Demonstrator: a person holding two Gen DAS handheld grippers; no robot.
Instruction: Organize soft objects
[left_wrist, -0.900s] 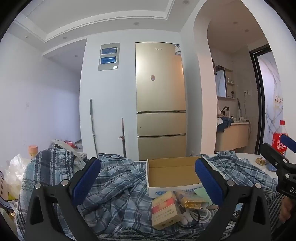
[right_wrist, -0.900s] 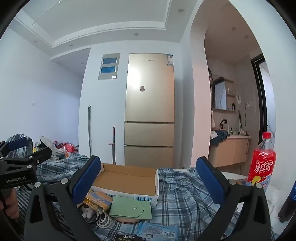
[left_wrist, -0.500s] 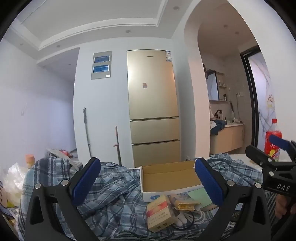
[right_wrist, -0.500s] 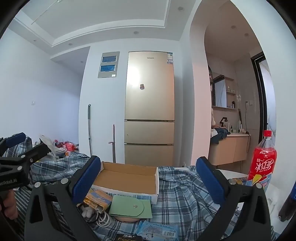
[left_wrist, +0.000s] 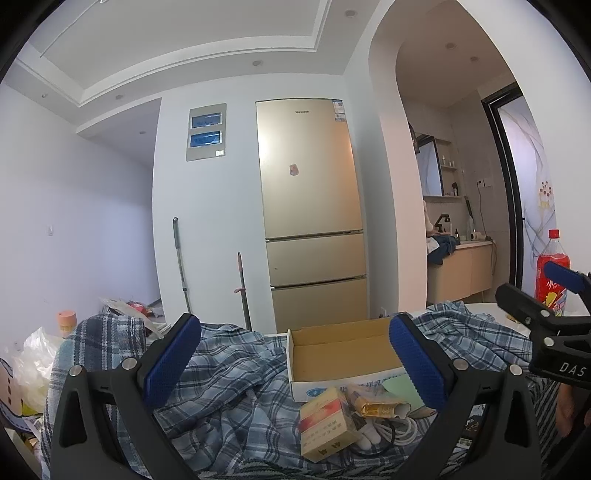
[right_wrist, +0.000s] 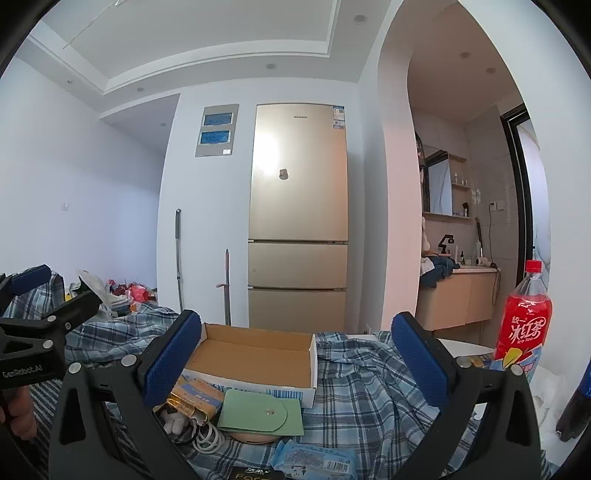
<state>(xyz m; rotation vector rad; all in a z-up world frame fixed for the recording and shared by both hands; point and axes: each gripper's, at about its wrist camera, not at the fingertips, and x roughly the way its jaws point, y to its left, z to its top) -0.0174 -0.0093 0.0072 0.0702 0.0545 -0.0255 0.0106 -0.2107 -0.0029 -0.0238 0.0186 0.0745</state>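
A rumpled blue plaid shirt (left_wrist: 229, 373) (right_wrist: 369, 384) is spread over the table. An open cardboard box (left_wrist: 340, 350) (right_wrist: 255, 358) rests on it. In front of the box lie a red and cream pack (left_wrist: 325, 424), a gold pack (left_wrist: 376, 404), a green pouch (right_wrist: 262, 411), a coiled white cable (right_wrist: 207, 439) and a blue tissue packet (right_wrist: 314, 458). My left gripper (left_wrist: 293, 360) is open and level, short of the box, with nothing between its pads. My right gripper (right_wrist: 295, 358) is open too, just before the box and pouch. Each gripper shows at the edge of the other's view.
A red ice tea bottle (right_wrist: 524, 325) stands at the right on the white table (right_wrist: 461, 345). A gold fridge (left_wrist: 310, 206) and two poles stand against the far wall. Bags and clutter (left_wrist: 33, 362) pile up at the left. A hand (right_wrist: 18, 410) holds the left gripper.
In the left wrist view the scene has slid slightly down and left, and the right gripper sits higher at the edge. The right wrist view is almost unchanged. Both jaws stayed wide.
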